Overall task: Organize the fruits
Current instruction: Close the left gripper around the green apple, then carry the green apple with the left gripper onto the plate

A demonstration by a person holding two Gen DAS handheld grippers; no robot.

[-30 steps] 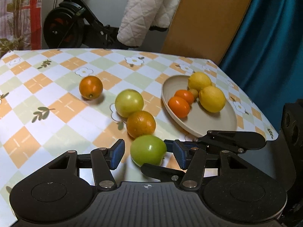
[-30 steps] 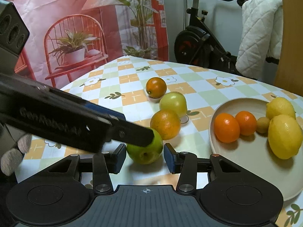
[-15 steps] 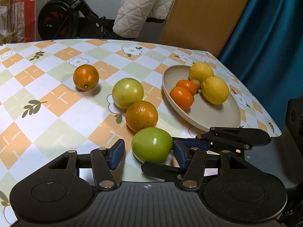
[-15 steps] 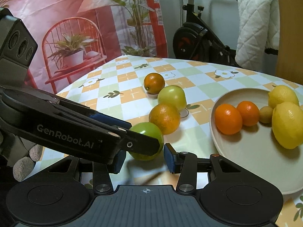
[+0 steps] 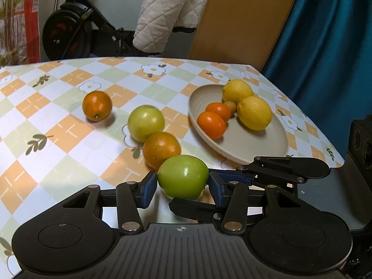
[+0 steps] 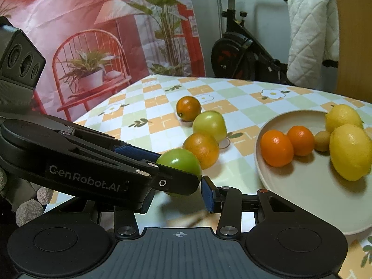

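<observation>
Landmark: the beige plate point(image 5: 253, 148) on the checked tablecloth point(image 5: 58, 144).

Farthest left of the plate lies a small orange point(image 5: 97, 106). Next toward the plate, a yellow-green apple point(image 5: 146, 123), then a second orange point(image 5: 161, 149) touching it.

Nearest the camera and left of the plate's near rim sits the green apple point(image 5: 183, 180). The left gripper point(image 5: 183, 187) has its blue pads at both sides of this apple, closed in on it; firm contact cannot be confirmed.

On the plate: two tangerines point(image 5: 211, 124), a small brown fruit point(image 5: 230, 105) and two lemons point(image 5: 254, 116).

The right gripper point(image 6: 176, 197) stands spread just behind the green apple point(image 6: 180, 161), holding nothing; its left finger is hidden by the left gripper's arm.
</observation>
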